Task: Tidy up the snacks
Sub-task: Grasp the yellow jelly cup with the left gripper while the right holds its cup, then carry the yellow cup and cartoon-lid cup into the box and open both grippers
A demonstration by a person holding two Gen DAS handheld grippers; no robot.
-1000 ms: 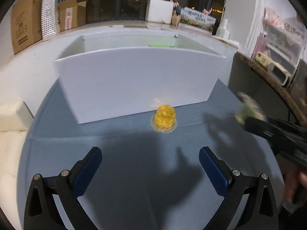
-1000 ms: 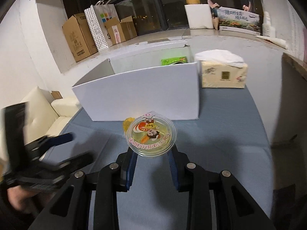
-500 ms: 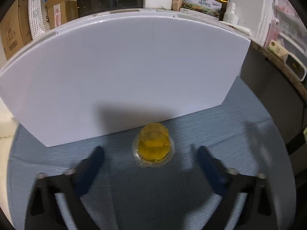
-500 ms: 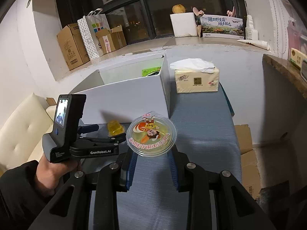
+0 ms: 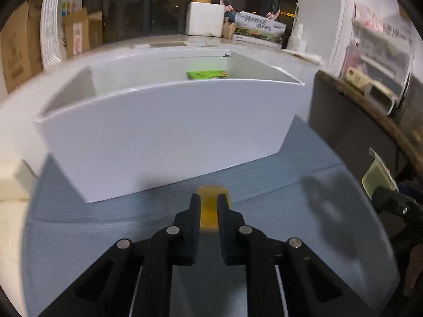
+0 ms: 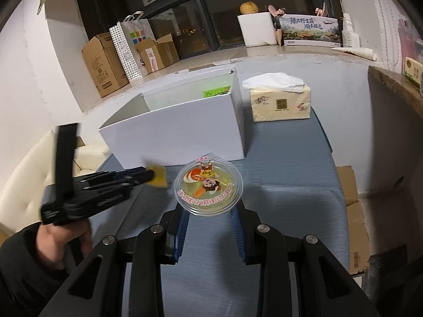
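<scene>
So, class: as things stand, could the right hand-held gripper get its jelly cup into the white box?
Probably yes. The right hand-held gripper is shut on the jelly cup, the white box stands just ahead with its top open, and nothing lies between them.

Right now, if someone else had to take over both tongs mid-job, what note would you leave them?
Left tongs: jaws have just closed onto the small yellow jelly, in front of the white box.
Right tongs: shut on the round jelly cup with the cartoon lid, held above the blue tablecloth.
Done: a green packet already lies in the box; both remaining snacks are gripped.
Left: carry each jelly over the box wall and drop it in. The tissue pack beside the box is not part of the job.
</scene>
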